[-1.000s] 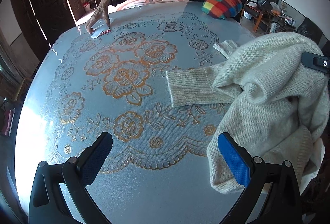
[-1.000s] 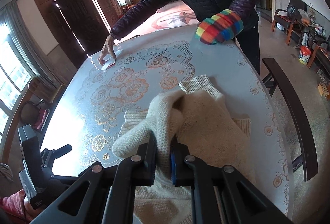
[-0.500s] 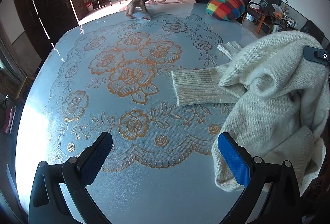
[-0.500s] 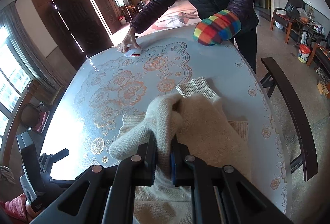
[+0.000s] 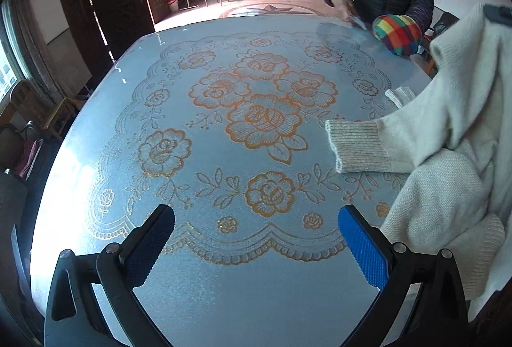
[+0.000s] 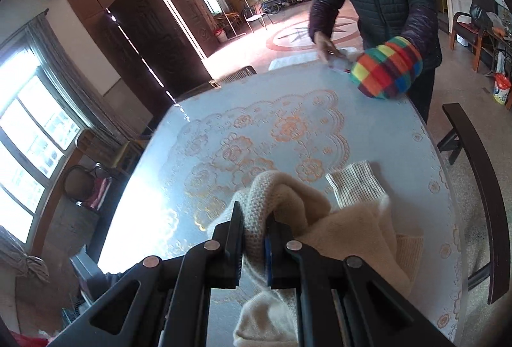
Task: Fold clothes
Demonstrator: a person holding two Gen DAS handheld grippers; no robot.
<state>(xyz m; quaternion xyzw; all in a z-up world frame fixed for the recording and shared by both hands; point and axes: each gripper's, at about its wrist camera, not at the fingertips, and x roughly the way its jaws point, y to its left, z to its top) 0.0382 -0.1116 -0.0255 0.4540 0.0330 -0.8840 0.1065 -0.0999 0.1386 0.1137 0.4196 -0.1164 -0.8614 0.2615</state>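
The right gripper (image 6: 252,246) is pinching a thick fold of the sweater (image 5: 448,136) with jaws nearly closed, raising the soft, limp knit off the desk (image 5: 224,283) while a cuff (image 5: 358,145) is trailing there, and the left gripper (image 5: 256,244), wide open and empty beside the sweater, is probably best taking the ribbed hem.

The sweater (image 5: 454,136) is cut off by the right edge in the left wrist view. The small item under the person's hand (image 6: 323,44) is blurred beyond telling.
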